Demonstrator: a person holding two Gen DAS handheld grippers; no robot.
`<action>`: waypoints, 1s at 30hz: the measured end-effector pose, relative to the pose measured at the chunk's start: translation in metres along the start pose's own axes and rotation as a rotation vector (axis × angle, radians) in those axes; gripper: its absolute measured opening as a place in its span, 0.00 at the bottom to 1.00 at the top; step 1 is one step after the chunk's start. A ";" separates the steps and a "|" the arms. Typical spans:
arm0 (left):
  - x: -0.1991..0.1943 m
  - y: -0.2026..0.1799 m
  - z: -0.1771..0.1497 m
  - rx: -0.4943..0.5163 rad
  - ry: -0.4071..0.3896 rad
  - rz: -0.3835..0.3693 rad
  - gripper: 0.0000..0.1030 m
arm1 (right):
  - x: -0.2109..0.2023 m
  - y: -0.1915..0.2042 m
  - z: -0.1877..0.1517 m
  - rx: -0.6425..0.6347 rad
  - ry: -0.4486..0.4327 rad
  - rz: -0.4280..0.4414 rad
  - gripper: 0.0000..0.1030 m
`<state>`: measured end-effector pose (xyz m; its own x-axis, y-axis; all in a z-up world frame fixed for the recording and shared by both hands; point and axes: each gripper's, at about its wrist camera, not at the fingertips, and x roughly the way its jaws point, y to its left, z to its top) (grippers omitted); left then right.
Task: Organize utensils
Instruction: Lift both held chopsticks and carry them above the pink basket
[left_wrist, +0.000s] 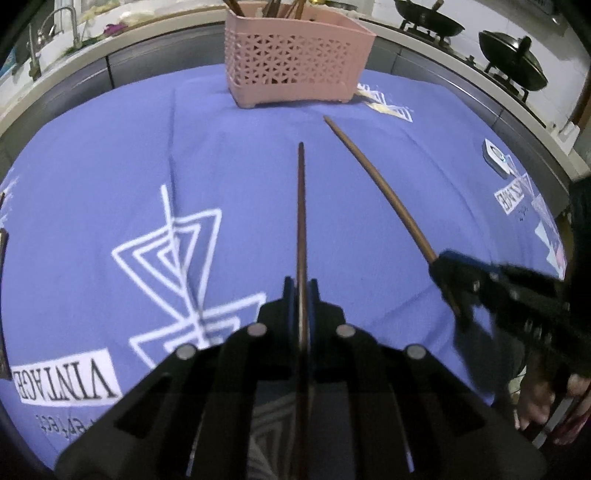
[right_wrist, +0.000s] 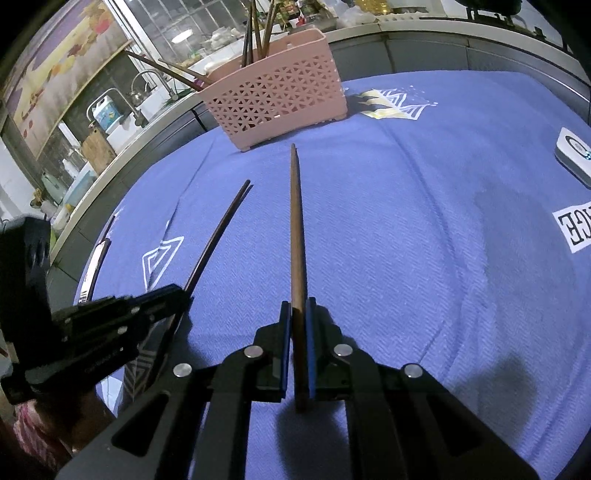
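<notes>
A: From the left wrist, nearest us is our left gripper (left_wrist: 302, 291), its black jaws with blue pads pressed together on a dark brown wooden chopstick (left_wrist: 301, 206). The stick runs straight ahead from the pads, its tip in the air over the purple-blue printed tablecloth (left_wrist: 92, 177).

B: Beyond that tip, well apart, stands the pink perforated plastic utensil basket (left_wrist: 295, 62), with more brown sticks already standing in it. Off to the right of our jaws, the right gripper (left_wrist: 445, 271) pinches a lighter brown wooden chopstick (left_wrist: 373, 177), angled toward the same basket.

A: From the right wrist, the right gripper (right_wrist: 298, 317) is closest, pads clamped on the lighter brown wooden chopstick (right_wrist: 297, 221); its butt end pokes out behind the pads. The basket (right_wrist: 280, 96) sits ahead and slightly left of the tip.

B: To the left of those jaws, the left gripper (right_wrist: 162, 299) shows with the dark chopstick (right_wrist: 218, 236) curving forward; beside it we see a second dark line, which we take for its shadow on the cloth. A small white device (right_wrist: 574, 155) lies far right.

A: We judge both sticks picked up and the carry to the basket in hand.

B: Next we'd need to lift each tip over the rim, tilt the stick upright, and only then let go.
</notes>
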<state>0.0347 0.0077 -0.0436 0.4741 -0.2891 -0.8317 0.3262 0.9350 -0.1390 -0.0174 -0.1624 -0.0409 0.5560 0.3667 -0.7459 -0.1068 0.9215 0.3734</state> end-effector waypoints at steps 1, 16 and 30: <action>0.003 0.000 0.006 -0.011 0.007 -0.006 0.07 | 0.000 0.000 0.001 0.000 0.003 0.002 0.09; 0.037 -0.012 0.067 0.057 0.012 0.032 0.11 | 0.040 0.001 0.074 -0.057 0.087 -0.009 0.09; 0.046 0.003 0.089 0.026 -0.001 0.014 0.04 | 0.087 0.002 0.141 -0.041 0.136 0.026 0.05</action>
<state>0.1297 -0.0212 -0.0344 0.4794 -0.2765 -0.8329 0.3408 0.9332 -0.1136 0.1473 -0.1465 -0.0269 0.4362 0.4024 -0.8049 -0.1547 0.9147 0.3734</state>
